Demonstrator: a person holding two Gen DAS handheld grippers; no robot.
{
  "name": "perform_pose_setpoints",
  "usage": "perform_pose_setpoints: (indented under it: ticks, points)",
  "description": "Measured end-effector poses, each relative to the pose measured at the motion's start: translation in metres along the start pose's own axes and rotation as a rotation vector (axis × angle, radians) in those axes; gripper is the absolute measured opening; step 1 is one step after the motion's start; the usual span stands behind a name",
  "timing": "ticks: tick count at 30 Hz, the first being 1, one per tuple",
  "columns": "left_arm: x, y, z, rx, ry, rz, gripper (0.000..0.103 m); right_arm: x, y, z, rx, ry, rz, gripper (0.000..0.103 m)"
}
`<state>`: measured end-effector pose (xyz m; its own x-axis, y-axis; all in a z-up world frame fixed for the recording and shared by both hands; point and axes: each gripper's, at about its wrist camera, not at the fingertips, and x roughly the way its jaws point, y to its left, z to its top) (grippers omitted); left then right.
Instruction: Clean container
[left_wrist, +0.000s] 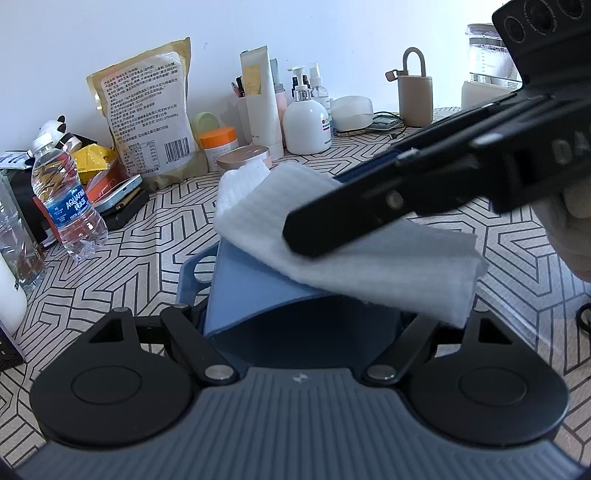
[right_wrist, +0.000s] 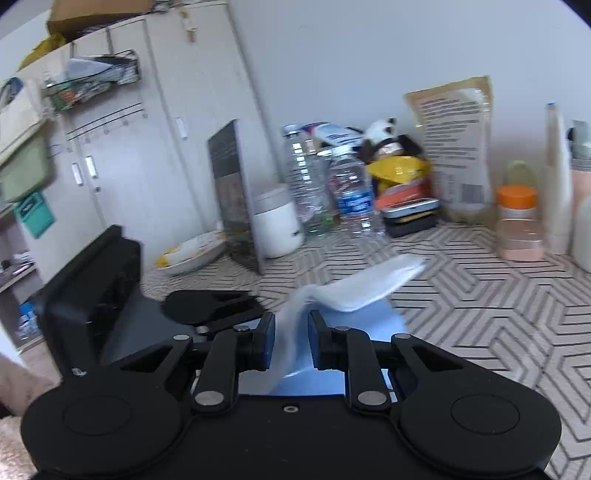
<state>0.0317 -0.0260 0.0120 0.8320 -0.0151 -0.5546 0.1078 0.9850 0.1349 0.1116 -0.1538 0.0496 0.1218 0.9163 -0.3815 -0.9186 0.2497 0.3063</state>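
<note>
left gripper jaws clamping blue container, steadying it for wiping | right gripper jaws pinching white cloth, dragging it over the container wall above the surface

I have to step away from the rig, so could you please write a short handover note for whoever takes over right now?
Left tool: closed around the blue container, holding it tilted over the patterned table.
Right tool: a white wipe runs between its fingers, which look closed on it, though the view is blurred. In the left wrist view, this tool presses the wipe onto the container's upper edge.
Done: both things are picked up, and wiping seems underway.
Left: finish wiping. The inside is mostly hidden, so I cannot tell how clean it is. Then set the container and wipe down.
</note>
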Motion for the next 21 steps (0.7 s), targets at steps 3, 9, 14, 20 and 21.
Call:
perform_pose_setpoints:
  ticks: [3,9,14,20,21]
  points:
    - [0.000,-0.001,0.000,-0.001,0.001,-0.001,0.082,-0.002,-0.003,0.001,0.012,-0.005,-0.052,0.023]
    - [0.000,0.001,0.000,-0.008,0.001,-0.005,0.082,-0.005,-0.007,0.002,0.026,-0.017,-0.090,0.010]
    - [0.001,0.002,0.000,-0.009,0.001,-0.006,0.082,-0.025,-0.008,-0.002,0.054,-0.071,-0.070,0.010]
    - [0.000,0.003,0.000,-0.008,0.002,-0.004,0.082,-0.054,-0.002,-0.011,0.069,-0.103,-0.074,0.010]
    - [0.000,0.003,0.000,-0.008,0.002,-0.005,0.082,-0.059,0.000,-0.012,0.069,-0.103,-0.071,0.010]
